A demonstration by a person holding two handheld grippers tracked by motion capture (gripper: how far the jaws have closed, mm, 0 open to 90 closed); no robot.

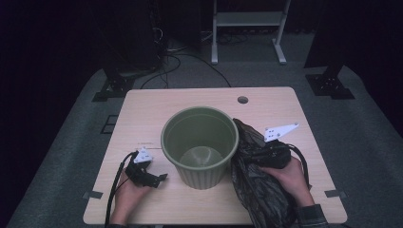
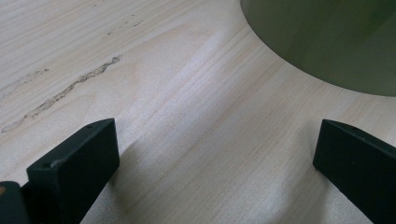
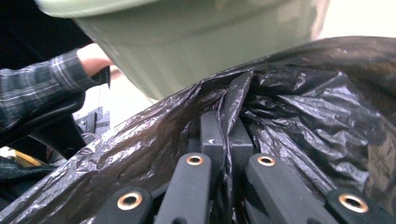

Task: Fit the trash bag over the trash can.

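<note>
- The wooden table (image 1: 142,109) carried everything I worked with.
- The green bin (image 1: 199,145) stood upright at its centre.
- At the bin's four o'clock, the black plastic bag (image 1: 259,185) lay crumpled against its wall.
- My right gripper (image 3: 227,133) had its jaws pinched together on a fold of the bag.
- My left gripper (image 1: 160,179), at eight o'clock, rested with jaws wide apart, holding nothing.

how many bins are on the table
1: a round olive-green ribbed plastic bin stands upright and empty near the middle of the light wooden table. A crumpled black plastic bag lies against its right side and could hide something small behind it.
</note>
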